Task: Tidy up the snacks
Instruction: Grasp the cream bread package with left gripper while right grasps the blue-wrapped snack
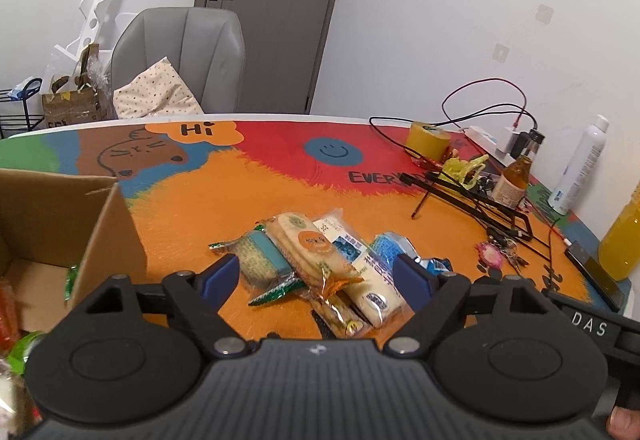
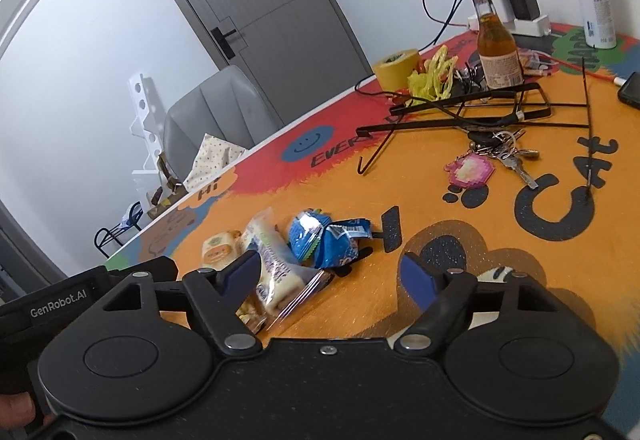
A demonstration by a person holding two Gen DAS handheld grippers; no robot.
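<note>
A small pile of wrapped snacks lies on the colourful table: an orange-labelled cracker pack [image 1: 310, 246], a green-and-blue pack [image 1: 256, 260], a white-and-blue bar [image 1: 370, 280] and blue wrappers [image 1: 390, 246]. The pile also shows in the right wrist view, with the blue wrappers [image 2: 324, 240] and the white bar [image 2: 272, 264]. My left gripper [image 1: 316, 280] is open and empty, its fingers on either side of the pile, just above it. My right gripper [image 2: 334, 276] is open and empty, to the right of the pile. An open cardboard box [image 1: 106, 236] holding some snacks stands at the left.
At the far right of the table are a yellow tape roll [image 1: 428, 137], a brown bottle [image 1: 516, 175], a black wire rack [image 1: 472, 199], keys with a pink charm [image 2: 472, 169], a phone [image 1: 596, 272], a yellow bottle [image 1: 624, 236], a white spray can [image 1: 580, 163] and cables. A grey chair [image 1: 184, 55] stands behind.
</note>
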